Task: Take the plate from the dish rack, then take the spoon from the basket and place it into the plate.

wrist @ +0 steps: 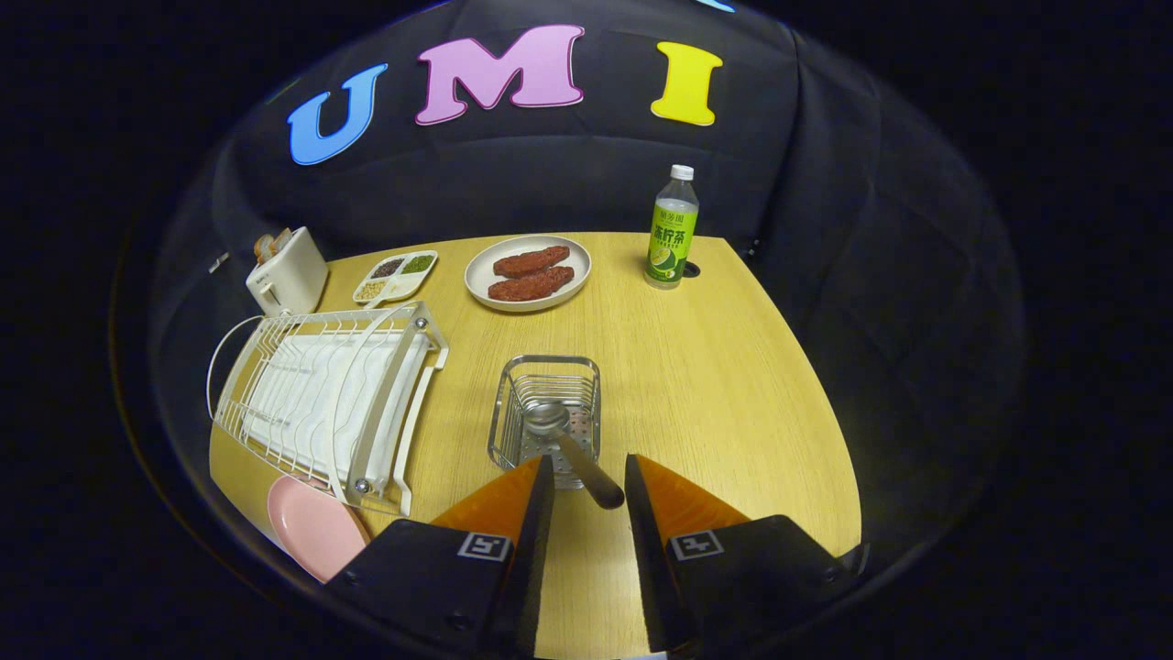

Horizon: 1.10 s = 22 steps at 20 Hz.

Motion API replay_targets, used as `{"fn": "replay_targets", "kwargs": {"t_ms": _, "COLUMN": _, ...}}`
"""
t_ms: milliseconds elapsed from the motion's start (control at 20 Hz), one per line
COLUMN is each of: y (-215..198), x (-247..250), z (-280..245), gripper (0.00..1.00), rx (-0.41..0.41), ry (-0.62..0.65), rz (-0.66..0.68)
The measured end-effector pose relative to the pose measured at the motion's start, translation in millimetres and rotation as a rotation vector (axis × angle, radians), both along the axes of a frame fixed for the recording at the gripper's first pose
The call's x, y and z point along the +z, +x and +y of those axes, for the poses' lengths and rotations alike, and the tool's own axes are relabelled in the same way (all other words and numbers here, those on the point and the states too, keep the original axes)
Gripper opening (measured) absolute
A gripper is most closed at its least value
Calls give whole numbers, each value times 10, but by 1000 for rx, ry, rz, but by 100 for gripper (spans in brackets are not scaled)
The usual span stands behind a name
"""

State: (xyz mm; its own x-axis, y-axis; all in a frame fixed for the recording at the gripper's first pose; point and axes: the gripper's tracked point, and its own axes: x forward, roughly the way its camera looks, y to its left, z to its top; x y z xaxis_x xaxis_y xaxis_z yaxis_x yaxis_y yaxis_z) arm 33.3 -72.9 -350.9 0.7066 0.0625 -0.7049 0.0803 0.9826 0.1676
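Note:
A metal spoon (573, 454) leans in the wire basket (547, 403), its bowl inside and its handle sticking out toward me. My gripper (588, 463) is open, and the end of the handle sits in the gap between the fingertips with space on both sides. A pink plate (312, 527) lies flat on the wooden table (715, 394), left of the fingers and just beside the near end of the white dish rack (321, 394). No dishes stand in the rack.
Beyond the basket stand a white plate with two brown meat pieces (529, 271), a divided dish of seasonings (396, 275), a white toaster (286, 271) and a green drink bottle (674, 229). The table's right edge curves close by the right finger.

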Motion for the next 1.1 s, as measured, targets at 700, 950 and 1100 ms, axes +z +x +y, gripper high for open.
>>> {"fn": "replay_targets", "kwargs": {"t_ms": 700, "y": 124, "x": -36, "z": 196, "gripper": 10, "rx": -3, "ry": 77, "rz": 11}}
{"fn": "replay_targets", "kwargs": {"t_ms": 950, "y": 140, "x": 154, "z": 79, "gripper": 10, "rx": -47, "ry": 89, "rz": 3}}
{"fn": "replay_targets", "kwargs": {"t_ms": 1100, "y": 58, "x": 344, "z": 73, "gripper": 10, "rx": -25, "ry": 68, "rz": -6}}
